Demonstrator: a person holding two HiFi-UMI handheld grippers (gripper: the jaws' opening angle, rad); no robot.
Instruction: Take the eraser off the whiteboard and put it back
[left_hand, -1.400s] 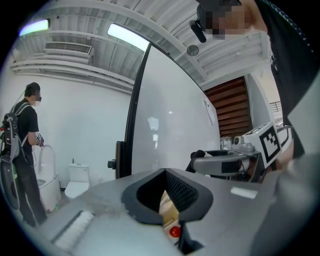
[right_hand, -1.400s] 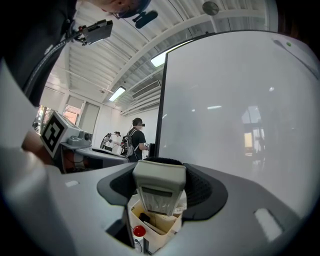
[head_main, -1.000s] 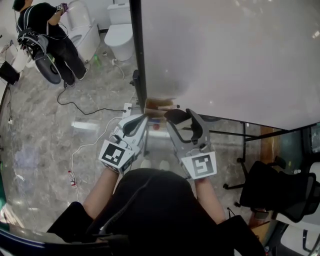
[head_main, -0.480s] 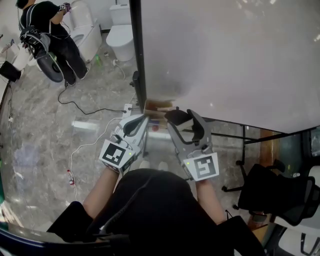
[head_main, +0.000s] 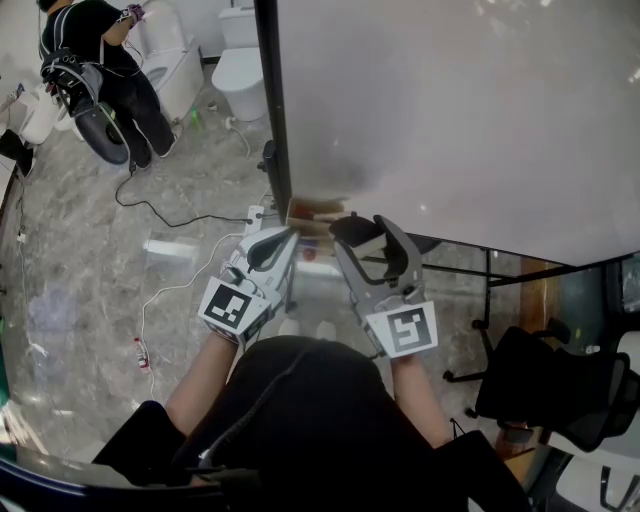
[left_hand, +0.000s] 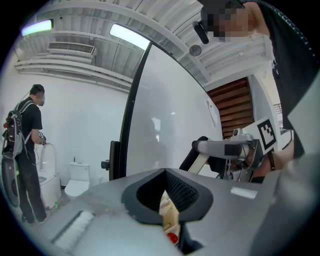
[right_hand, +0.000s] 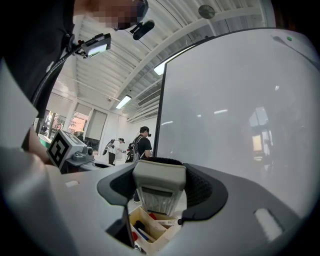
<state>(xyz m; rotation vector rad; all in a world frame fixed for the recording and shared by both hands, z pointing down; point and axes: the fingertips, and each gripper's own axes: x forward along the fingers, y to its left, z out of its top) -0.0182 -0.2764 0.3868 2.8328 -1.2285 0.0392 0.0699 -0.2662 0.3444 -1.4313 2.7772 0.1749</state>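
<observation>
In the right gripper view a pale grey eraser (right_hand: 158, 176) with a ribbed felt face sits between the dark pads of my right gripper (right_hand: 161, 189), which is shut on it. It is held level in front of the whiteboard (right_hand: 240, 115), just above a small cream pen tray (right_hand: 150, 227) with markers in it. In the head view the right gripper (head_main: 366, 243) and left gripper (head_main: 268, 250) stand side by side below the whiteboard (head_main: 450, 110), close to the tray (head_main: 314, 212). My left gripper (left_hand: 167, 194) is shut with nothing in it.
The board's black upright frame (head_main: 272, 110) runs down at the left. Cables (head_main: 170, 215) trail over the marble floor. Another person (head_main: 95, 70) stands by toilets (head_main: 240, 60) at the far left. A black office chair (head_main: 545, 385) is at the right.
</observation>
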